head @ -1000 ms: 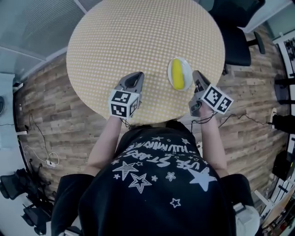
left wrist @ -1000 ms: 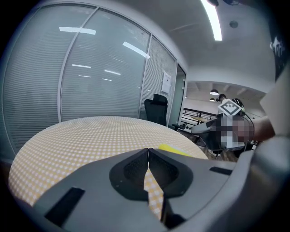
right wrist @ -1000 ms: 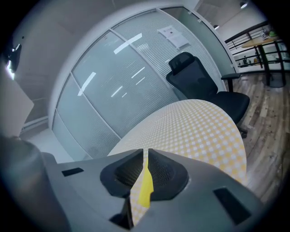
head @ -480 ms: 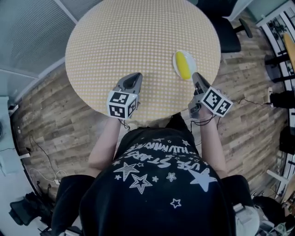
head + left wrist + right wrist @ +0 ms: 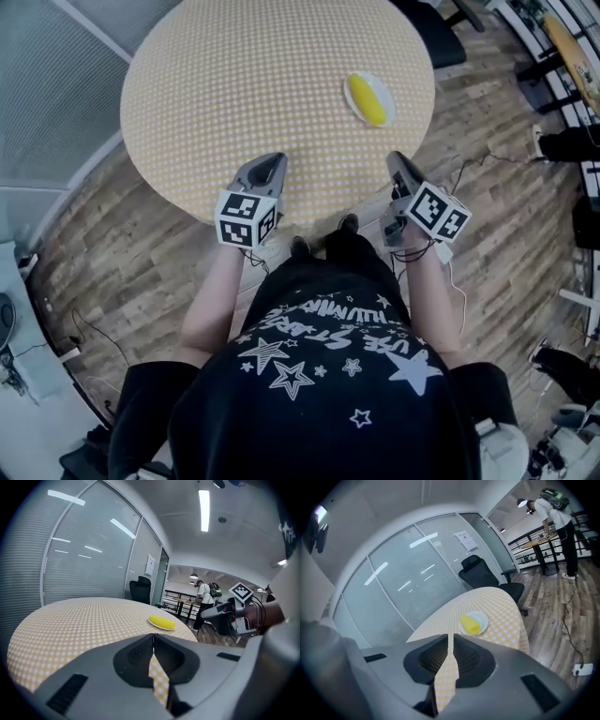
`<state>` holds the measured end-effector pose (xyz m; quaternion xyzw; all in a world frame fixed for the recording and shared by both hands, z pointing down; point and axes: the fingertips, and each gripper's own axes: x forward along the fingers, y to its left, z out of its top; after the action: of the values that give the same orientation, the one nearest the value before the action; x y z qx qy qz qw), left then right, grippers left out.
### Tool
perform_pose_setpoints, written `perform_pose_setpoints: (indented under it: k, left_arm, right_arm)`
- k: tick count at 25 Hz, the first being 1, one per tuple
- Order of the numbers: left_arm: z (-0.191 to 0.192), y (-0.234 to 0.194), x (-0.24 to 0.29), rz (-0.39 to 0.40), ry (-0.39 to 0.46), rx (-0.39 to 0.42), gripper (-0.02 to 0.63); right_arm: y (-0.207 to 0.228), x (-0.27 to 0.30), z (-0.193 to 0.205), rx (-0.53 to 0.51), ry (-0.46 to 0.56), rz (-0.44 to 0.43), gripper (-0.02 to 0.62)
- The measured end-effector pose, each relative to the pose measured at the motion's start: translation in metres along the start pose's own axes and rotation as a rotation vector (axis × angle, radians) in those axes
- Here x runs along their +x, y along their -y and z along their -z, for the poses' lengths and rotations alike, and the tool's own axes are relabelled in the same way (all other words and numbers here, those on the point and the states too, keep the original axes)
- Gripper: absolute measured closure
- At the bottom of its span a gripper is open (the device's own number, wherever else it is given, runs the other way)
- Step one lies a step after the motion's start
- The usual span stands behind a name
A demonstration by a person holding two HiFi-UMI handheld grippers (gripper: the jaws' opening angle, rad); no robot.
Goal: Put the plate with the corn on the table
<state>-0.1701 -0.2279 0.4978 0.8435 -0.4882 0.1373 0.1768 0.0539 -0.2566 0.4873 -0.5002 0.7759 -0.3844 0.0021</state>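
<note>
A white plate (image 5: pixel 368 99) carrying a yellow corn cob (image 5: pixel 367 97) rests on the round table (image 5: pixel 234 84), which has a yellow checked cloth, toward its right side. Neither gripper touches it. My left gripper (image 5: pixel 270 165) hovers over the table's near edge, shut and empty. My right gripper (image 5: pixel 397 161) is at the table's right-hand near edge, also shut and empty, well short of the plate. In the left gripper view the plate (image 5: pixel 161 622) lies ahead and to the right of the jaws (image 5: pixel 153 637). In the right gripper view the plate (image 5: pixel 480 618) and corn (image 5: pixel 469 623) lie just beyond the jaws (image 5: pixel 450 637).
A black office chair (image 5: pixel 429 33) stands behind the table, by a glass wall with blinds (image 5: pixel 408 588). Around the table is a wooden floor (image 5: pixel 122 262) with cables (image 5: pixel 459 173). A person (image 5: pixel 555 517) stands by a distant desk.
The view has backed away from the table. Both grippers have drawn back from the plate toward the near edge; the plate stays on the table where it lay.
</note>
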Motion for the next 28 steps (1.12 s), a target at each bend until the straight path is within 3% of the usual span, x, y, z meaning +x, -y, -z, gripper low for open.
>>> perform_pose_setpoints:
  k: [8, 17, 28]
  left_arm:
    - [0.003, 0.026, -0.002, 0.027, 0.013, 0.026, 0.597]
    - [-0.001, 0.075, -0.019, 0.027, 0.027, 0.073, 0.597]
    - [0.005, 0.14, -0.066, 0.017, 0.071, 0.087, 0.597]
  right_arm:
    - [0.015, -0.034, 0.012, -0.001, 0.01, 0.024, 0.546]
    - [0.008, -0.077, 0.026, -0.013, 0.024, -0.037, 0.546]
    - [-0.01, -0.147, 0.047, -0.109, 0.027, -0.098, 0.546]
